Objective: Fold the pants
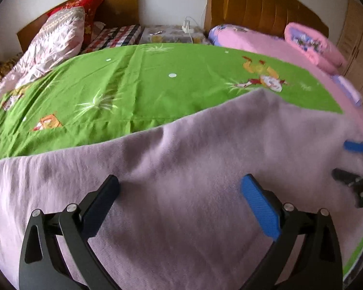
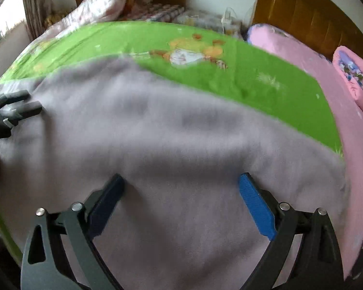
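While blur softens both views, lilac pants (image 1: 181, 159) spread on green bedsheet (image 1: 138, 82), edges cut off at 6 o'clock, long axis 9-to-3, left claw (image 1: 180, 200) wide, right claw (image 2: 181, 198) wide, both empty above fabric.

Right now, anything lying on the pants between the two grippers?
No. In both wrist views only bare lilac pants fabric spans from the left gripper to the right gripper; both are open, over the cloth.

green cartoon sheet (image 1: 157, 84) on the bed; pink pillow (image 1: 314, 43), patterned pillow (image 1: 60, 33), wooden headboard (image 1: 266, 7) behind
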`<control>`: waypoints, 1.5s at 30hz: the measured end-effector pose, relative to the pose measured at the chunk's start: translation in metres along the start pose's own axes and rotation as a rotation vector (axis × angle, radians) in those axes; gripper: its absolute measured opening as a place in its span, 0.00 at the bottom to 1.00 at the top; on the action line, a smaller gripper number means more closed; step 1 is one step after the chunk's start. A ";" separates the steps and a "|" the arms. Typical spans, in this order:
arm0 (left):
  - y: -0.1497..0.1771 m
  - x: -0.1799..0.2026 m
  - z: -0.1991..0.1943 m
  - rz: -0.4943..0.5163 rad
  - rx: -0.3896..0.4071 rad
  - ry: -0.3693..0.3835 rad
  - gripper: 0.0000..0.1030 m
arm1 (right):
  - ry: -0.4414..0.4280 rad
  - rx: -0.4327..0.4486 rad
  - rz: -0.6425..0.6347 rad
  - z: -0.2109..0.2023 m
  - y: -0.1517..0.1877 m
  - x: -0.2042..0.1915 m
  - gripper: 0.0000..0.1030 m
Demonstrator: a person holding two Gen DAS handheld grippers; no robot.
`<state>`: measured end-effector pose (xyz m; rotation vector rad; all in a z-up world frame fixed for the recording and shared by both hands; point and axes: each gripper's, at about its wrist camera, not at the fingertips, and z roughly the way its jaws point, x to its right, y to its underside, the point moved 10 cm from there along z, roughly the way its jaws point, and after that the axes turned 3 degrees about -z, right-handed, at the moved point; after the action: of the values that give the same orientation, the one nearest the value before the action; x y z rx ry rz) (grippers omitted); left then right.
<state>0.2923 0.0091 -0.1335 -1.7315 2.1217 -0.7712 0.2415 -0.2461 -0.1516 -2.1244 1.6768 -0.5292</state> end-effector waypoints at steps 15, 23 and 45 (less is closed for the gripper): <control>-0.015 -0.082 -0.068 -0.164 0.200 -0.069 0.98 | 0.074 0.032 0.057 -0.026 -0.026 -0.019 0.89; 0.040 -0.222 -0.074 -0.441 0.096 -0.231 0.98 | -0.243 0.143 -0.324 -0.017 -0.107 -0.234 0.90; 0.136 -0.350 -0.183 -0.954 0.403 0.017 0.98 | -0.362 0.175 -0.678 0.013 -0.122 -0.403 0.91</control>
<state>0.1646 0.4058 -0.0990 -2.4275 0.9249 -1.3095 0.2622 0.1736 -0.1232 -2.4415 0.6732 -0.4142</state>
